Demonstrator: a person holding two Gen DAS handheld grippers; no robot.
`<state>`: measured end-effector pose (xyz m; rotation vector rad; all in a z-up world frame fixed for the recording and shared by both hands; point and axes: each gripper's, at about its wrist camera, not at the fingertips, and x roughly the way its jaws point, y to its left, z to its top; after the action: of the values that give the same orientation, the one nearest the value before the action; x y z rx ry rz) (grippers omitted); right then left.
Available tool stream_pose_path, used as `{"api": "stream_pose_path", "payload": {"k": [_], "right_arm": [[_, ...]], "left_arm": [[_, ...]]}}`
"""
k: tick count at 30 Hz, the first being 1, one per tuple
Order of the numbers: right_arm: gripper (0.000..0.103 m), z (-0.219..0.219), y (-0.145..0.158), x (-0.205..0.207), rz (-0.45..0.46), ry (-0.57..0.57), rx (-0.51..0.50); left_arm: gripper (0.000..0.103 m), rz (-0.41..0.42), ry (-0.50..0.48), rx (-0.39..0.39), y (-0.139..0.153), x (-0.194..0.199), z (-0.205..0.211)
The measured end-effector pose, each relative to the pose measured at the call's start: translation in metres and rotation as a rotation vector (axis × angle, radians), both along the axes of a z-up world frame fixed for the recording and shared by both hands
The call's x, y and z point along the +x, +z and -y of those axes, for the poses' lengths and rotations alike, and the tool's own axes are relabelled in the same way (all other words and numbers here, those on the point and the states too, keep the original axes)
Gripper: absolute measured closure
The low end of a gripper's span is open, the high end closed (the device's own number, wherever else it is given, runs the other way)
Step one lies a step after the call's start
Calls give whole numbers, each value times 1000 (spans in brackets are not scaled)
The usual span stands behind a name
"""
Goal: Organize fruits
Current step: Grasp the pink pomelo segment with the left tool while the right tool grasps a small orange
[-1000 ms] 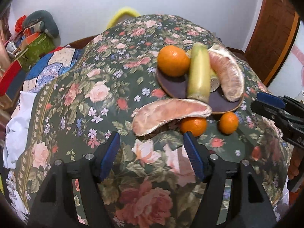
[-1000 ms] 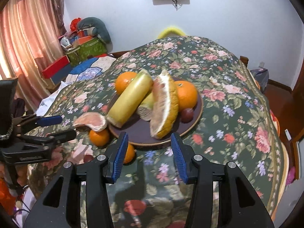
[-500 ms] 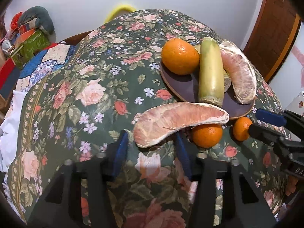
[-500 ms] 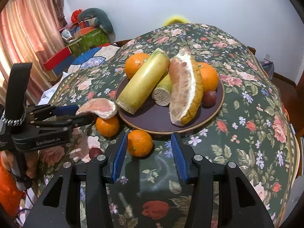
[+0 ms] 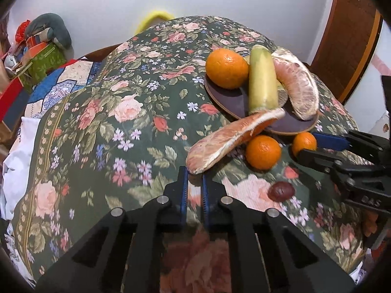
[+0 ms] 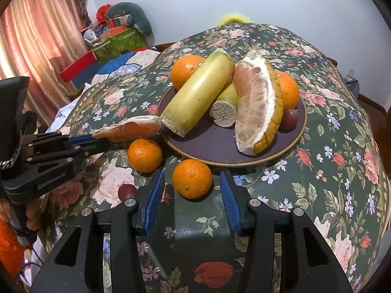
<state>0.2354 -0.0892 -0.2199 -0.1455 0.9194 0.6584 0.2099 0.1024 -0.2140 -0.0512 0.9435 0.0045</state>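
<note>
Between my left tool's [image 5: 194, 178] clenched blue pads sits the near tip of the pomelo wedge [image 5: 232, 141], its far end leaning on the plate [image 6: 202, 144]. I'd lift it slowly and level, since the thin pinch may tear. My right tool [image 6: 190, 195] is released, straddling an orange [image 6: 192, 178] without touching it.

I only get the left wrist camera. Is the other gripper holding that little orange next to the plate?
Observer: No. The right wrist view shows the small orange between the fingers of the right gripper, touching neither.
Operator: Is anything hiding behind the big pomelo piece?
Observer: Yes, another orange sits right behind it.
Operator: Anything else back there?
Observer: A dark round fruit lies on the plate beside the pomelo.
</note>
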Motion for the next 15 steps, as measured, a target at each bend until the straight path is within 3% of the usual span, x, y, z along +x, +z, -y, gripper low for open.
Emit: {"api": "stream_pose_path", "payload": {"k": [9,15], "right_arm": [[71,-1,-1,1,0,7,3],[72,1,0,2,-9,11,22]], "left_arm": [[96,-15,-55,-16,4,-33,24],[92,1,-85,-3,19,-37,39]]}}
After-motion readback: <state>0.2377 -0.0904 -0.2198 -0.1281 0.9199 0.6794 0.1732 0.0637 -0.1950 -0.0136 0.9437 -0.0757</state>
